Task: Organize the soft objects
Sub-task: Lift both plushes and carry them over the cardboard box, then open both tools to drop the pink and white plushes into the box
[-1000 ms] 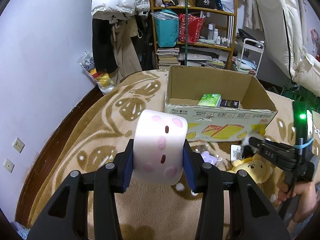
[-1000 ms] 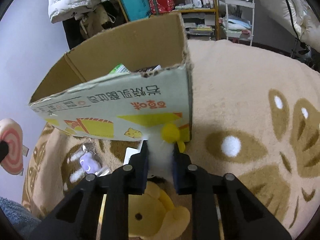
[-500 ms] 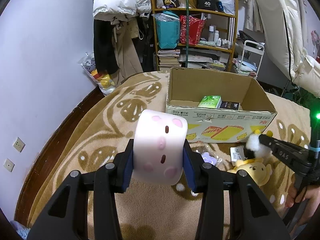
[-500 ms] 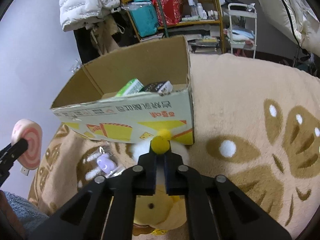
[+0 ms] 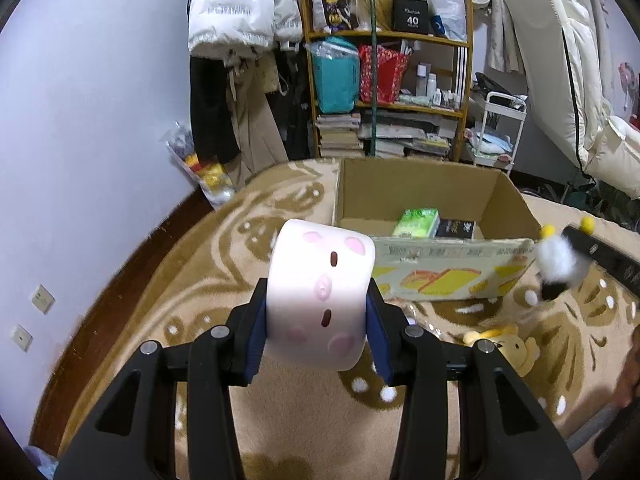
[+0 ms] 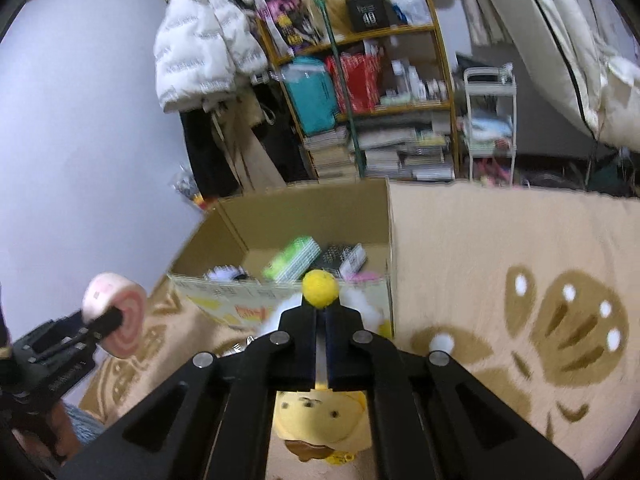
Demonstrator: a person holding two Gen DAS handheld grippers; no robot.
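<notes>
Pale pink roll toy with darker pink spots; beige, brown-patterned blanket.

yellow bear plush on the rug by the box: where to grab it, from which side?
Judging by its pose, take the yellow bear plush across its rounded head, from above. It lies flat on the rug, face up, near the cardboard box, so a side approach has little to bite. Both grippers are full: left gripper holds the pink roll, right gripper the white fluffy toy.

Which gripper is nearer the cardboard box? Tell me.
Right. The right gripper, shut on a white fluffy toy, is at the box's front right corner. The left gripper, holding the pink roll, sits further back.
</notes>
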